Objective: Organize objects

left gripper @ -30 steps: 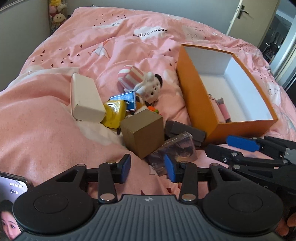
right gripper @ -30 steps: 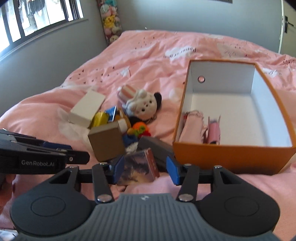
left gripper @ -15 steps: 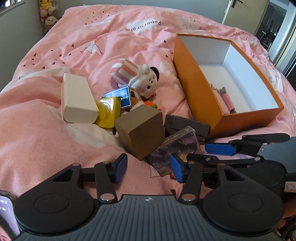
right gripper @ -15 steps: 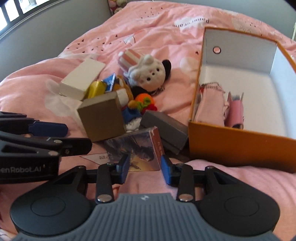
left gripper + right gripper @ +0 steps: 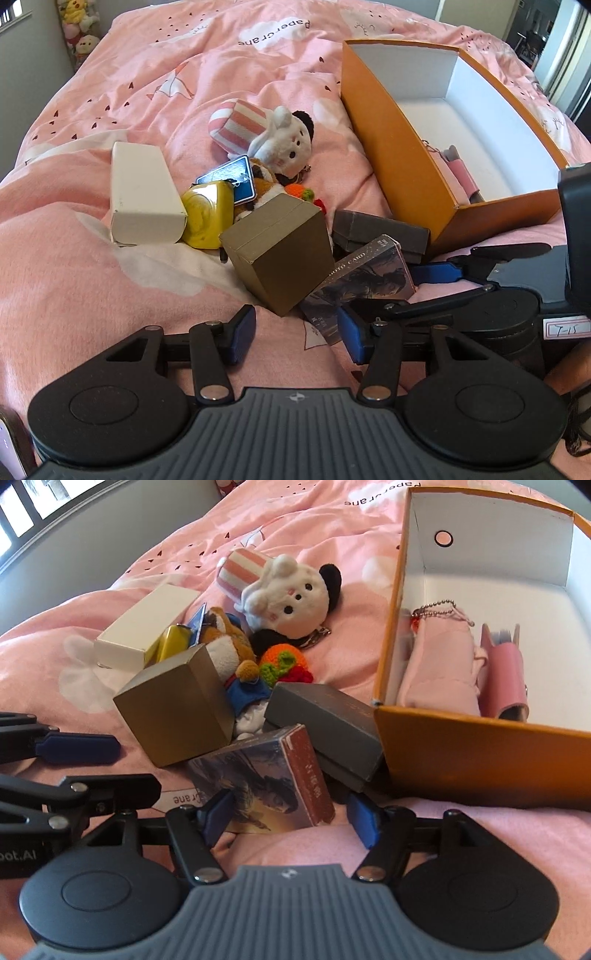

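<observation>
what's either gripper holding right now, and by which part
Nothing is held. The right gripper straddles the near end of the card box with its jaws opening, pads not pressing. The left gripper is open over bare bedding.

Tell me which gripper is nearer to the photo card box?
Right. The right gripper straddles the photo card box, jaws opening. The left gripper hovers beside it, nearer the gold box.

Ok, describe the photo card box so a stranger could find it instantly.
Start at the big orange cardboard box on the pink bedspread. By its near corner lies a dark grey case; leaning against that is the flat photo card box, the only one with printed artwork.
</observation>
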Available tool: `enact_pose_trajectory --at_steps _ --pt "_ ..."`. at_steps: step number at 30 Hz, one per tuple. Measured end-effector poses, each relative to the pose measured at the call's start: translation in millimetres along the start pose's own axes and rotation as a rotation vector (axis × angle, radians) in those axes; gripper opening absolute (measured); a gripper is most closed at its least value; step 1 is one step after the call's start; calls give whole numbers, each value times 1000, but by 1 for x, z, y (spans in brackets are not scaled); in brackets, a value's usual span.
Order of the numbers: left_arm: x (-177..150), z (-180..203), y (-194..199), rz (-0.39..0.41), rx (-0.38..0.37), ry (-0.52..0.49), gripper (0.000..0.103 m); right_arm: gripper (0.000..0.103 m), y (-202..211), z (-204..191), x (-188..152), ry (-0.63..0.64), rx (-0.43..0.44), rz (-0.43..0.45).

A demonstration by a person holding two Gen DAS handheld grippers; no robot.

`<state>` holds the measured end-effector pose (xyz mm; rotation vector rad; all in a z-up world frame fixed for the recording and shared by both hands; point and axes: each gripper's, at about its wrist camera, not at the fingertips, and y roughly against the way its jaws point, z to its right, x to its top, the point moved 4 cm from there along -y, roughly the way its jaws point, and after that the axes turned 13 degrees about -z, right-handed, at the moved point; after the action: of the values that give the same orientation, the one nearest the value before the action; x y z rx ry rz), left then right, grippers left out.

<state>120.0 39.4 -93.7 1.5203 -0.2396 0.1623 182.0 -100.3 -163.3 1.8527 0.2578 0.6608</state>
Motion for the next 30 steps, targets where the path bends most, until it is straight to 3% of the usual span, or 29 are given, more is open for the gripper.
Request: enact_pose_trajectory --at_steps 5,7,10,12,18,25,30 --pt "-1 4 1 -8 -3 -23 60 47 9 -6 -6 19 -11 21" --pt "-3 5 3 -8 -3 -33 60 36 16 -9 -8 21 7 35" --pt "-6 8 4 -2 0 -51 59 29 31 -11 -10 0 57 57" --pt "-8 10 6 7 2 -59 55 26 39 -12 -12 -22 82 70" --pt "-15 16 12 33 -6 -92 55 24 62 -17 -11 -49 100 158" --pt "-20 39 4 64 -69 -150 59 24 67 -17 -9 -122 188 144" --pt "-14 50 -14 140 8 -150 58 23 60 -18 -12 -147 218 117"
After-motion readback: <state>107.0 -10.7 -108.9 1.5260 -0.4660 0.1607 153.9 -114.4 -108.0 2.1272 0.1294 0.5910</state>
